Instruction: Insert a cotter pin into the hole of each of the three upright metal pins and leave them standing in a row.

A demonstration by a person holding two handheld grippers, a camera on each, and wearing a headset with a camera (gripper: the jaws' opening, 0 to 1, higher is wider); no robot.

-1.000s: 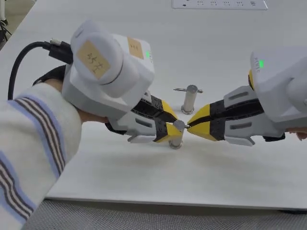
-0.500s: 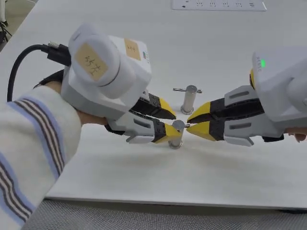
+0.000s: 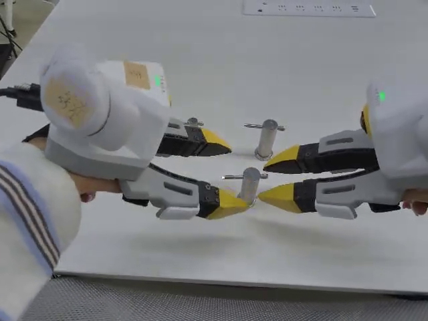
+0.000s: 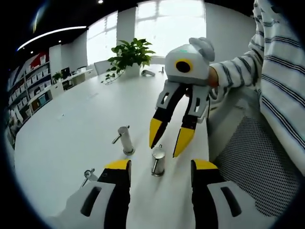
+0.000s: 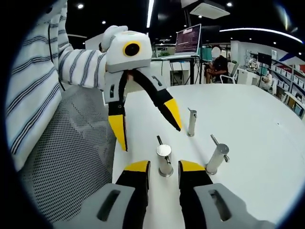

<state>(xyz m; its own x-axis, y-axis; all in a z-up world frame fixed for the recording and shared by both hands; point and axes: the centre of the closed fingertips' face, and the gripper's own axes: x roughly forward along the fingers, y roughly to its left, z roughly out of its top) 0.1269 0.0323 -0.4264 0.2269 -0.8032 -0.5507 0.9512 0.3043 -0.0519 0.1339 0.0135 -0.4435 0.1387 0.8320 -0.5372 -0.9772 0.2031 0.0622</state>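
Steel near pin (image 3: 249,185), at frame centre, carries its cotter pin (image 3: 233,177), with left gripper (image 3: 235,175) and right gripper (image 3: 264,178) spread either side, so insertion looks finished; next, back off without toppling it.

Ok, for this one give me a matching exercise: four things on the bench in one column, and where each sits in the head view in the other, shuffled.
1. front metal pin
2. middle metal pin
3. left-hand metal pin
4. power strip

A. at the far edge of the table
B. partly behind the upper jaw of the left gripper
C. between the tips of the left gripper and the right gripper
D. standing apart, beyond the right gripper's tips

Pairs: 1-C, 2-D, 3-B, 4-A
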